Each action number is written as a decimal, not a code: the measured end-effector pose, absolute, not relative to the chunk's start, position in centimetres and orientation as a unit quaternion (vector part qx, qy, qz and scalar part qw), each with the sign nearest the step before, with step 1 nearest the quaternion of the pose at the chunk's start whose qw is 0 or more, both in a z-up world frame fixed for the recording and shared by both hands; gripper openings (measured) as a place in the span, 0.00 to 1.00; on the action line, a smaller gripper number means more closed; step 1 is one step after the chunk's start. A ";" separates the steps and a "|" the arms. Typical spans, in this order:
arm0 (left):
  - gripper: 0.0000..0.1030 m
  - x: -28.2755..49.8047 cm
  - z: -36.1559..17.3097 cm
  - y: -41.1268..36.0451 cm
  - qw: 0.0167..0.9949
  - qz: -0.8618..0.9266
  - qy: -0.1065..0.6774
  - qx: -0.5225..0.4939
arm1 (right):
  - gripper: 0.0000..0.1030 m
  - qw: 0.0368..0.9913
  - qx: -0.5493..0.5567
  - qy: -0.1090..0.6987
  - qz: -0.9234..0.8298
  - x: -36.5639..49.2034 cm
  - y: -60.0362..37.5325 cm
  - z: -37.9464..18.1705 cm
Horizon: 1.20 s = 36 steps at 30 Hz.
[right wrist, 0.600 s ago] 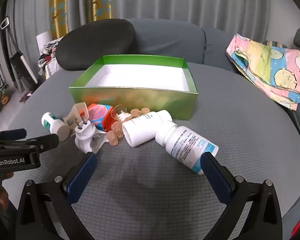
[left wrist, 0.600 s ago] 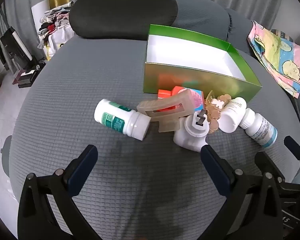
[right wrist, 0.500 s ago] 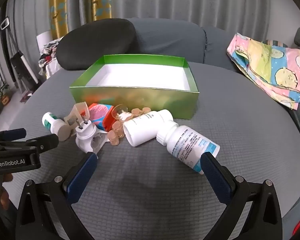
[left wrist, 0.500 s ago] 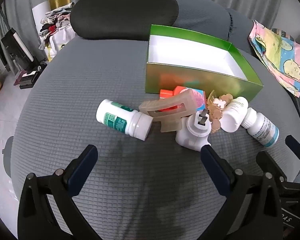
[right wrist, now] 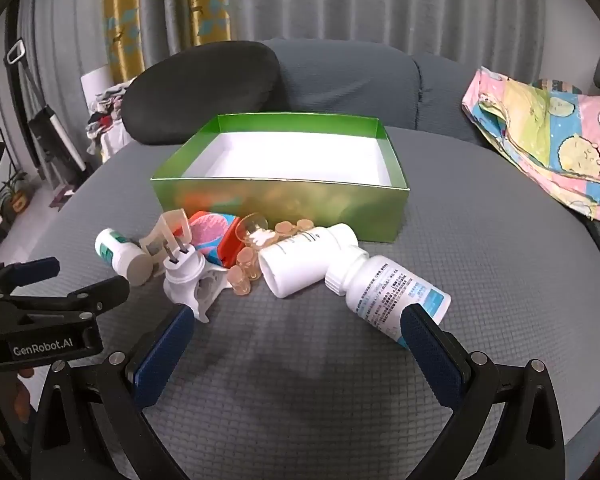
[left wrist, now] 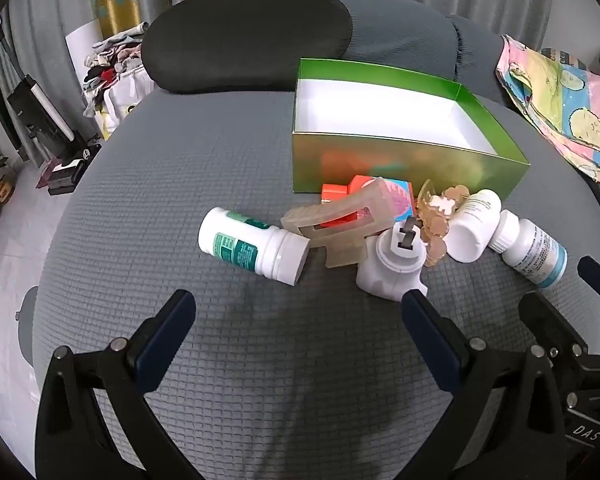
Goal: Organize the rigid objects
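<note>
An open green box (left wrist: 404, 164) (right wrist: 284, 200) with a white inside stands on the grey cushion. In front of it lies a heap: a green-labelled white bottle (left wrist: 252, 246) (right wrist: 118, 250), a beige clip (left wrist: 340, 224), a white plug adapter (left wrist: 396, 264) (right wrist: 188, 272), a red-blue packet (right wrist: 216, 236), small amber pieces (right wrist: 248, 264), a plain white bottle (right wrist: 308, 260) and a blue-labelled bottle (right wrist: 388, 288). My left gripper (left wrist: 296, 316) is open and empty, short of the heap. My right gripper (right wrist: 296, 332) is open and empty, its right finger beside the blue-labelled bottle.
A black cushion (left wrist: 244, 36) lies behind the box. A pastel patterned cloth (right wrist: 540, 136) lies at the back right. The cushion drops off at the left to a floor with clutter (left wrist: 60, 140). The left gripper also shows in the right wrist view (right wrist: 40, 300).
Both grippers have eased slightly towards the heap, so it sits a little lower in the right view. Nothing was taken hold of or moved.
</note>
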State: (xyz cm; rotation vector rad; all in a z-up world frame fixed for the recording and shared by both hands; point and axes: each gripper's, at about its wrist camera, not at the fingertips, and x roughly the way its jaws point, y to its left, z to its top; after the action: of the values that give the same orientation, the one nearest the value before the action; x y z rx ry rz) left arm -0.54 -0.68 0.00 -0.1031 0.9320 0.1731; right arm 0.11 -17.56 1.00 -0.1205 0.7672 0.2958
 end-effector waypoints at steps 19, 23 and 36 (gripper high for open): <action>0.99 -0.5 0.3 -1.2 0.891 0.081 0.445 -0.043 | 1.00 0.916 -0.060 0.371 0.144 0.2 -17.6 1.1; 0.99 -0.5 0.4 -1.3 0.891 0.081 0.445 -0.041 | 1.00 0.915 -0.060 0.371 0.144 0.2 -17.6 1.2; 0.99 -0.5 0.6 -1.5 0.891 0.080 0.444 -0.040 | 1.00 0.915 -0.057 0.372 0.144 0.4 -17.9 1.2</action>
State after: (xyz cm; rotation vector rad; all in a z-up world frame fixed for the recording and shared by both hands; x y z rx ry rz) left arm -0.52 -1.45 0.56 -0.0824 0.9220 0.1657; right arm 0.43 -17.88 1.24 -0.1183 0.7661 0.2963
